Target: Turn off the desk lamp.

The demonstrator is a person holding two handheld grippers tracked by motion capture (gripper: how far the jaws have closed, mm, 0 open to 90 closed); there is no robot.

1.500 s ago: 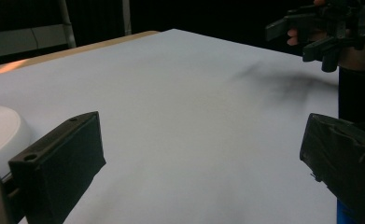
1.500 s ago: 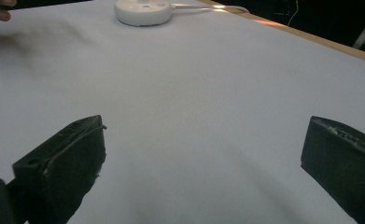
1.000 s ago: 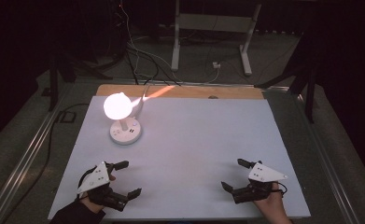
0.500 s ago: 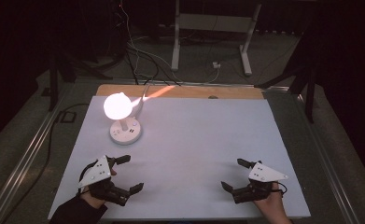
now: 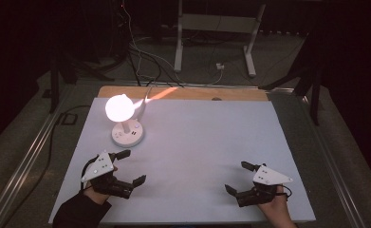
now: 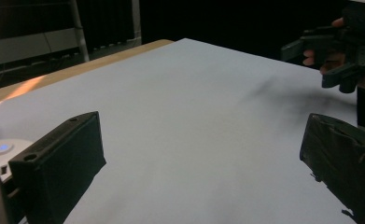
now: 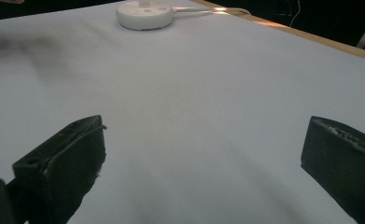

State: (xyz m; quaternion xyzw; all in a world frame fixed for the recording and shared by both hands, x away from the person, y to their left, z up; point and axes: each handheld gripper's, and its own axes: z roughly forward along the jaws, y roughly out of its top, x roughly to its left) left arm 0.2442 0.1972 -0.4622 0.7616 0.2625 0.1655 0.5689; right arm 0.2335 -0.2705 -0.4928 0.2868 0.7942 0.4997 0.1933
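A lit lamp (image 5: 119, 108) with a glowing round head stands on its white round base (image 5: 127, 136) at the back left of the white table (image 5: 202, 137). My left gripper (image 5: 131, 167) hovers open at the front left, just in front of the lamp base (image 6: 0, 150), with nothing between its jaws. At the front right my right gripper (image 5: 240, 177) is open and empty too, and it points toward the lamp base (image 7: 144, 14) far across the table. The right gripper (image 6: 332, 51) appears in the left gripper view at the upper right.
A white cord (image 5: 145, 102) runs from the lamp over the wooden back edge (image 5: 183, 92). Behind the table are a white metal stand (image 5: 214, 28) and loose cables on the dark floor. A metal rail (image 5: 26, 161) runs along the left side.
My left gripper has moved forward and a little to the right, closer to the lamp base. The right gripper has stayed in place.
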